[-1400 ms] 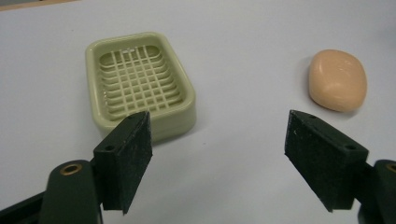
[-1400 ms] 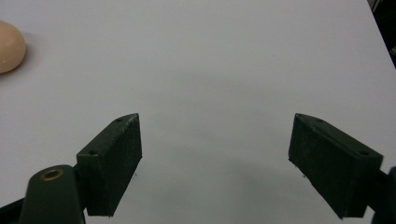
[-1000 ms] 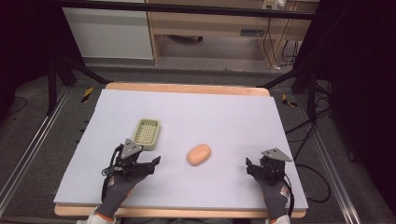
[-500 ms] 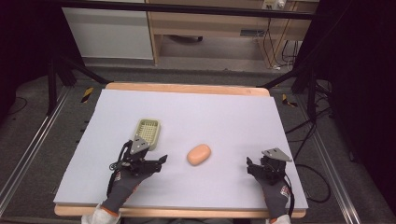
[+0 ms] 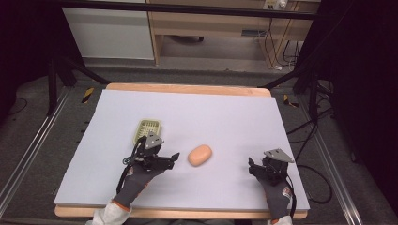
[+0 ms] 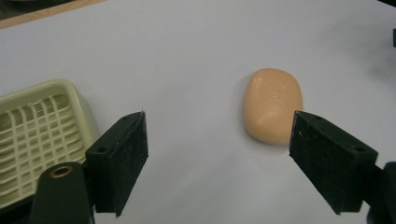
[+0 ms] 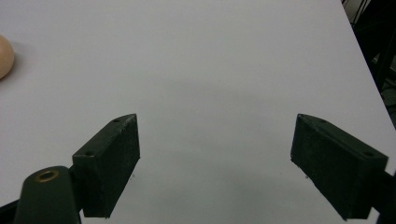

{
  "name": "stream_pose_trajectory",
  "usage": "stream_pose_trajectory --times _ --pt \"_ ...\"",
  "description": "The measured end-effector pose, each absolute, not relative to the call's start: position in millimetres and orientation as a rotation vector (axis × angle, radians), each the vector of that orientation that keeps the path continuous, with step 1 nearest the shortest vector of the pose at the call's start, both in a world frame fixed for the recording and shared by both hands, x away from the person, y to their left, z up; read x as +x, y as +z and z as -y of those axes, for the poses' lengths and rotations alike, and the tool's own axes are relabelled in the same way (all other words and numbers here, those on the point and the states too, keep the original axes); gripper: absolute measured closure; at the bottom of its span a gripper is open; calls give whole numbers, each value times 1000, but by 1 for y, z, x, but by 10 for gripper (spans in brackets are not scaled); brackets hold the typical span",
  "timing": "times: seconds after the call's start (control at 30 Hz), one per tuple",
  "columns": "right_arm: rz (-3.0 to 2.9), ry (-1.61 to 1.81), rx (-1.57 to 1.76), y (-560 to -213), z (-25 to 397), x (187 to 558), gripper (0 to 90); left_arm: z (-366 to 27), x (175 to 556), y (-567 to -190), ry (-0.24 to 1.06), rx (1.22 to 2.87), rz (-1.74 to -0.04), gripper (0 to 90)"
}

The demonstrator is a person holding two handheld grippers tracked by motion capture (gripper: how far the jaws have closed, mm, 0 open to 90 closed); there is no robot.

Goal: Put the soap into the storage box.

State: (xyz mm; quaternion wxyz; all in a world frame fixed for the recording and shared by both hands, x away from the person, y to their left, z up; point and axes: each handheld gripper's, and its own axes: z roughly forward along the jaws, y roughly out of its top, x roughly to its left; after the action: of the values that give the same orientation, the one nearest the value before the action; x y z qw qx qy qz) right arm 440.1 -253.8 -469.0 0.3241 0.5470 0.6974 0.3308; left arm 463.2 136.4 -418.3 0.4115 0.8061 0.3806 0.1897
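An orange bar of soap (image 5: pixel 200 155) (image 6: pixel 273 104) lies near the middle of the white table top (image 5: pixel 220 117). A pale green slatted soap dish (image 5: pixel 147 129) (image 6: pixel 32 133) sits to its left. My left gripper (image 5: pixel 172 158) (image 6: pixel 224 163) is open just left of the soap, its jaws pointing toward it, with the soap a little ahead near the right jaw. The right gripper (image 5: pixel 256 168) (image 7: pixel 219 163) rests open near the front right of the table, nothing between its jaws. The soap's edge (image 7: pixel 4 56) shows at the far left of the right gripper view.
The table has a wooden rim (image 5: pixel 187 88) at its far side. Beyond it stand a wooden cabinet (image 5: pixel 211 28) and cables (image 5: pixel 277 51) on the floor. Metal rails (image 5: pixel 28 150) run along the left side.
My left gripper has moved right and slightly forward, away from the soap dish and toward the soap. The right gripper has stayed put.
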Motion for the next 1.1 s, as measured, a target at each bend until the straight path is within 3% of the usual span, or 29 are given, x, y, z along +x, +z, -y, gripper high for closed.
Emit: stream_pose_trajectory --times 1.1 --pt "-1831 869 1449 -470 255 441 154 -76 492 -434 398 2124 -903 162"
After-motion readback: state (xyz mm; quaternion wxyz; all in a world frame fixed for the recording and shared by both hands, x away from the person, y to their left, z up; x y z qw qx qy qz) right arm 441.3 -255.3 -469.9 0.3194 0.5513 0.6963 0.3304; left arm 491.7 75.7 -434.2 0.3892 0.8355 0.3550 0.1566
